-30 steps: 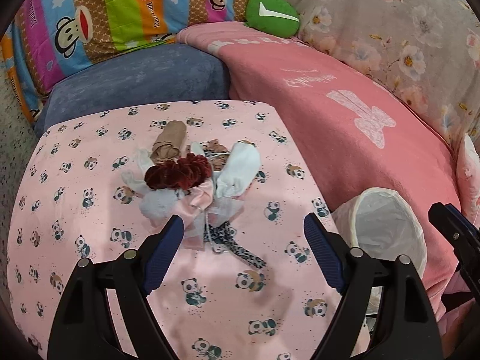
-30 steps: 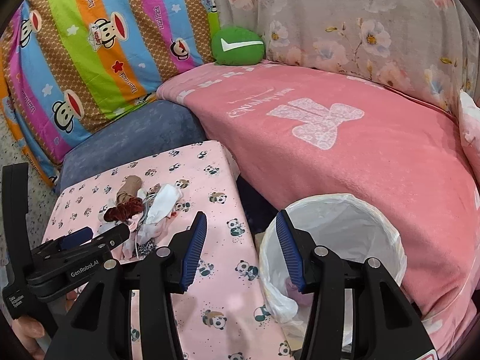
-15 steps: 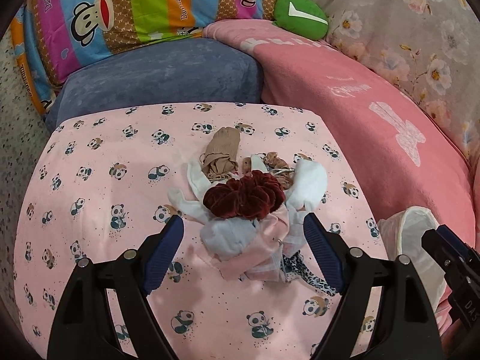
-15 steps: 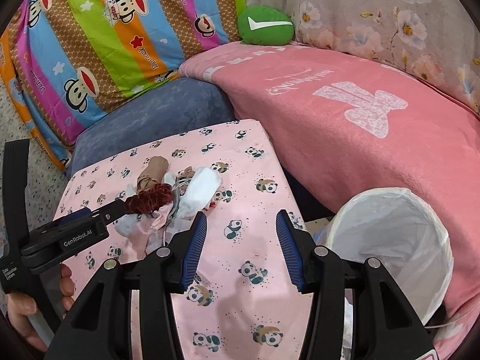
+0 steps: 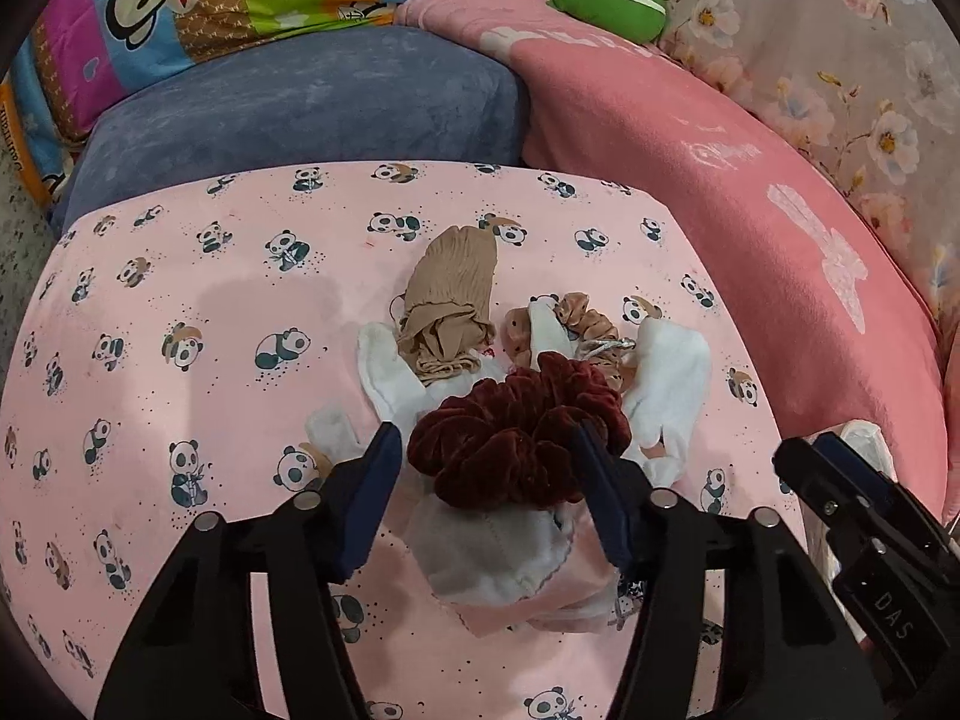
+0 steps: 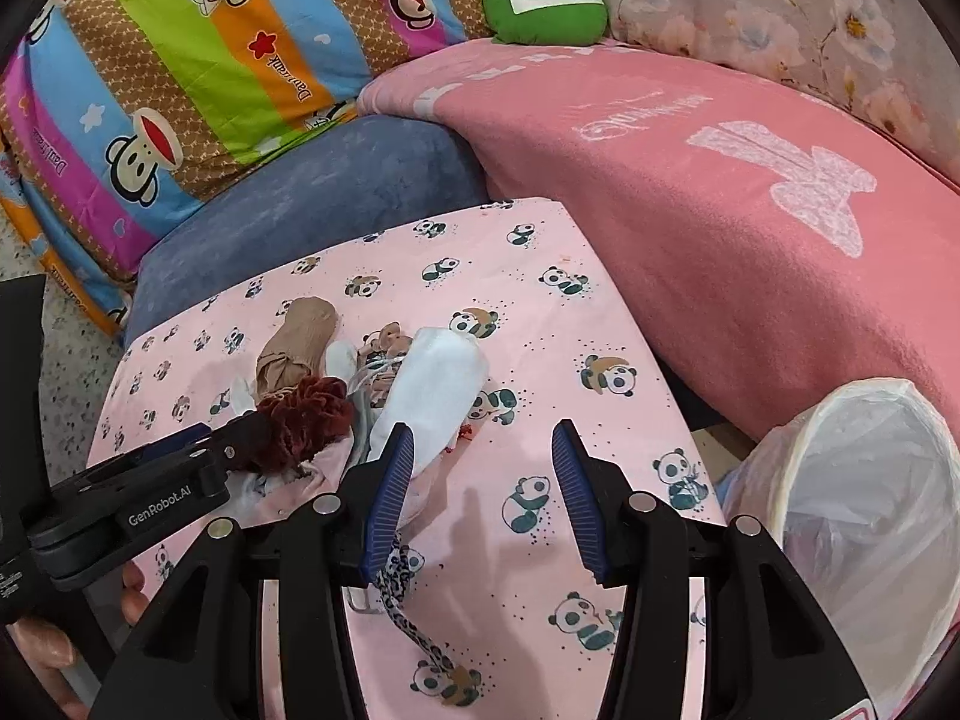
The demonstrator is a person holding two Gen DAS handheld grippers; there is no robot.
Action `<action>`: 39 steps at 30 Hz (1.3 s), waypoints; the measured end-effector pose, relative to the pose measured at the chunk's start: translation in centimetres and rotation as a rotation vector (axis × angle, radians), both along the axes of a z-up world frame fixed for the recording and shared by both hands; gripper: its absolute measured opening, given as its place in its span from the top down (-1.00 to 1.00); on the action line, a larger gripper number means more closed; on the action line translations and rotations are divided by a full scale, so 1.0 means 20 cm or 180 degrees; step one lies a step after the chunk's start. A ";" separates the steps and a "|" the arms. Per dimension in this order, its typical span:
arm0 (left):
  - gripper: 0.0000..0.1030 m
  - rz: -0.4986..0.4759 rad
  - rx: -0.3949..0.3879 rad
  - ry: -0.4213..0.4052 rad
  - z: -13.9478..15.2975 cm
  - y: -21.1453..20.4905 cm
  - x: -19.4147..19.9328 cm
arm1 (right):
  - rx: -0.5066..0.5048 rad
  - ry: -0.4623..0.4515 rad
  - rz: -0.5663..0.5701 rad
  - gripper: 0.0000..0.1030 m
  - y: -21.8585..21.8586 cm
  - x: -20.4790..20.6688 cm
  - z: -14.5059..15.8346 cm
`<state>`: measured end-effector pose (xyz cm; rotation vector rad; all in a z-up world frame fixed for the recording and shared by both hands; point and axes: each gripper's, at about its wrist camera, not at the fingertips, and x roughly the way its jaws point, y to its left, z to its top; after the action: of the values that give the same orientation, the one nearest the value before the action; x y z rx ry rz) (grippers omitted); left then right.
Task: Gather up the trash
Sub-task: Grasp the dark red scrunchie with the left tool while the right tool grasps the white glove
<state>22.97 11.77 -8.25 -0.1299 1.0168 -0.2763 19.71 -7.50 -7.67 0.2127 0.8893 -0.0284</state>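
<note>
Closer now, lined bin [image 6: 864,480] holds pink scraps.

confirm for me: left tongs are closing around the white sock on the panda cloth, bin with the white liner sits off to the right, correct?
Not quite. The left tongs are closing around the dark red scrunchie, not the white sock, which lies just to its right; the left wrist view shows this. The rest holds: the pile is on the panda cloth, and the bin with the white liner sits off to the right.

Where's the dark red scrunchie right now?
The dark red scrunchie lies on top of the cloth pile on the panda-print cover, between the closing jaws of the left gripper, just below the beige stocking.
</note>
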 end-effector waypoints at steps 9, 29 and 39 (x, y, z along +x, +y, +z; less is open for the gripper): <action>0.87 -0.0130 -0.0135 -0.0038 0.03 0.01 0.02 | 0.0150 0.0207 0.0075 0.15 0.05 0.19 -0.18; -0.33 -0.0289 0.0102 -0.0301 0.13 -0.06 -0.01 | 0.0147 -0.0136 0.0255 0.96 0.07 0.14 0.05; 0.17 -0.0646 0.0386 -0.0147 -0.02 -0.18 0.02 | 0.0166 0.0001 0.0176 0.83 -0.01 0.17 -0.02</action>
<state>23.45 8.18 -8.59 0.0897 0.9992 -0.3996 23.18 -7.64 -8.14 0.2366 0.8966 0.0461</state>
